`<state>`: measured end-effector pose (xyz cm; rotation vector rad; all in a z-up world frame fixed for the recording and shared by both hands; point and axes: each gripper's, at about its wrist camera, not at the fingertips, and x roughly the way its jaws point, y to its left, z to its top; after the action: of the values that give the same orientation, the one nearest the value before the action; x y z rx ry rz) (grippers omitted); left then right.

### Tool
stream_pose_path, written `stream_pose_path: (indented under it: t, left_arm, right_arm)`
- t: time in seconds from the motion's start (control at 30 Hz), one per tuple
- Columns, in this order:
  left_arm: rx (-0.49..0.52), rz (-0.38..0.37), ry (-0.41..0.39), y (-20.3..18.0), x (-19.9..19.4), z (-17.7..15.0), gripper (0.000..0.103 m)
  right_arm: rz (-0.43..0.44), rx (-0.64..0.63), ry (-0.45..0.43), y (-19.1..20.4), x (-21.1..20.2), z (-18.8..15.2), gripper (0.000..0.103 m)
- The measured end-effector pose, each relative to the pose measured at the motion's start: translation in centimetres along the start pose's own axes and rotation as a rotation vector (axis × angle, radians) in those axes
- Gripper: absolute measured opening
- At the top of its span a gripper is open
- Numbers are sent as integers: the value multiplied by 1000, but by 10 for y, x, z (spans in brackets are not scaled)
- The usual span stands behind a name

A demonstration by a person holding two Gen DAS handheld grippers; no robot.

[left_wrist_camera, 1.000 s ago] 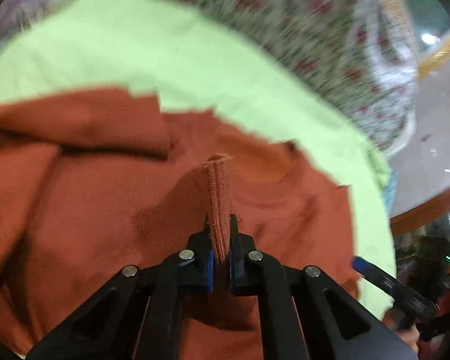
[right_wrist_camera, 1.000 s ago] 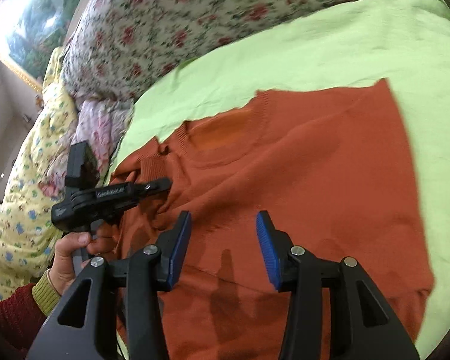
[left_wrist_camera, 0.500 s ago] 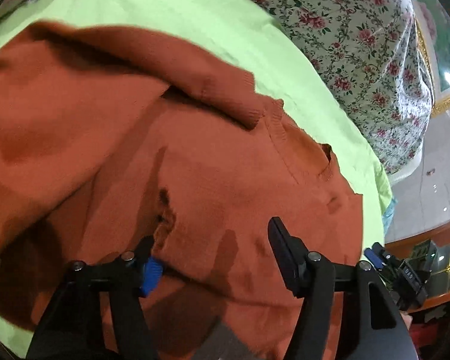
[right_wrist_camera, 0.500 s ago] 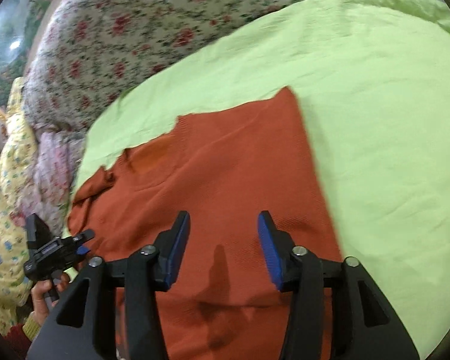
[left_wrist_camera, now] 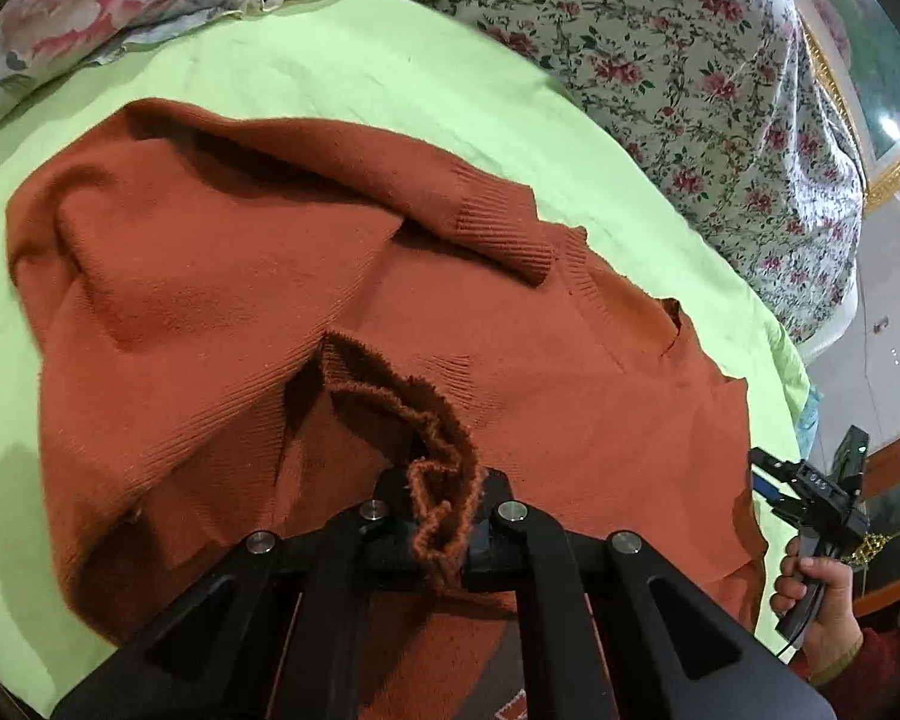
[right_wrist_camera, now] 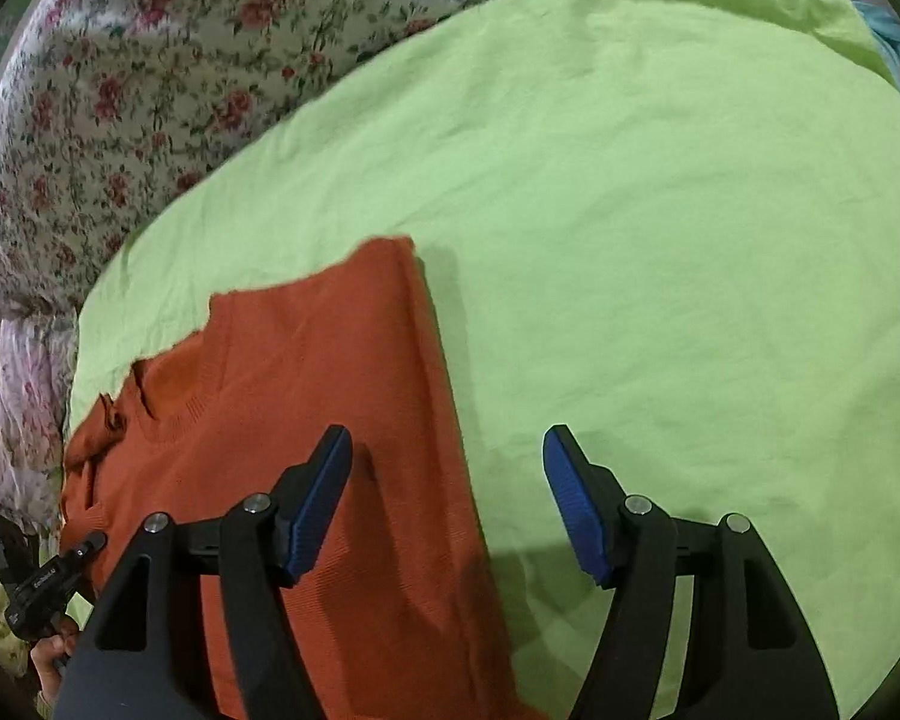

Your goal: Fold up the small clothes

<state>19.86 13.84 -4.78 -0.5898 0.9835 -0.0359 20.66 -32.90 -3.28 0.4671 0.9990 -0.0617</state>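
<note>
— Now, where is the orange sweater [left_wrist_camera: 222, 276] being kept?

— It is being spread on the light green sheet [right_wrist_camera: 630, 210] of the bed, with a floral quilt [left_wrist_camera: 690, 60] lying beyond it. One sleeve [left_wrist_camera: 390, 180] is being laid folded across the body of the garment, its ribbed cuff [left_wrist_camera: 498, 234] resting near the neckline.

— And what is being done by the left gripper [left_wrist_camera: 441, 516]?

— Its jaws have just been closing and are now being pressed together on a bunched, ribbed edge of the sweater, which is being lifted slightly off the rest of the knit.

— Is anything being held by the right gripper [right_wrist_camera: 444, 504]?

— Nothing is being gripped. Its jaws have just been opening and are being held wide, with the sweater's straight side edge lying below the gap; the left blue pad [right_wrist_camera: 318, 510] is seen over the orange knit, the right one over bare sheet. Whether the cloth is being touched cannot be told.
</note>
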Motion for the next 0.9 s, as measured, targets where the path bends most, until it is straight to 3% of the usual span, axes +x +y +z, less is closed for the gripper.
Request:
stream_pose_path:
  t: [0.17, 0.2, 0.23, 0.27, 0.33, 0.43, 0.57, 0.67, 0.7, 0.73, 0.83, 0.9]
  left_arm:
    - [27, 8, 11, -3, 0, -1, 4]
    - [20, 5, 11, -2, 0, 0, 4]
    - [14, -2, 10, -2, -1, 1, 4]
    - [15, -11, 8, -4, -1, 2, 5]
    - [43, -31, 9, -13, -1, 1, 5]
    - [103, 35, 38, -25, 13, -4, 5]
    - [76, 66, 75, -15, 14, -8, 12]
    - [99, 82, 61, -14, -6, -8, 23]
    - [104, 80, 55, -13, -13, -7, 27]
    - [108, 77, 46, -12, -20, -6, 30]
    - [136, 86, -1, -14, -43, 3, 42]
    - [154, 112, -18, -15, -48, 14, 56]
  right_arm:
    - [-13, -78, 34, 15, 16, -5, 67]
    - [-30, -113, 42, 20, 20, -6, 62]
    - [-49, -143, 49, 23, 21, -6, 20]
    - [-56, -157, 63, 24, 22, -5, 11]
    - [-43, -123, 49, 18, 12, 6, 10]
    - [-70, -109, 39, 6, 7, 15, 9]
    - [-76, -107, 84, 2, 22, 10, 12]
    - [-84, -74, 64, 2, 10, 11, 37]
    - [-74, -63, 47, 2, 2, 10, 53]
    - [-63, -59, 28, 4, -5, 9, 58]
    - [-13, -69, -40, 11, -32, 0, 58]
    - [24, -74, -45, 19, -39, -6, 58]
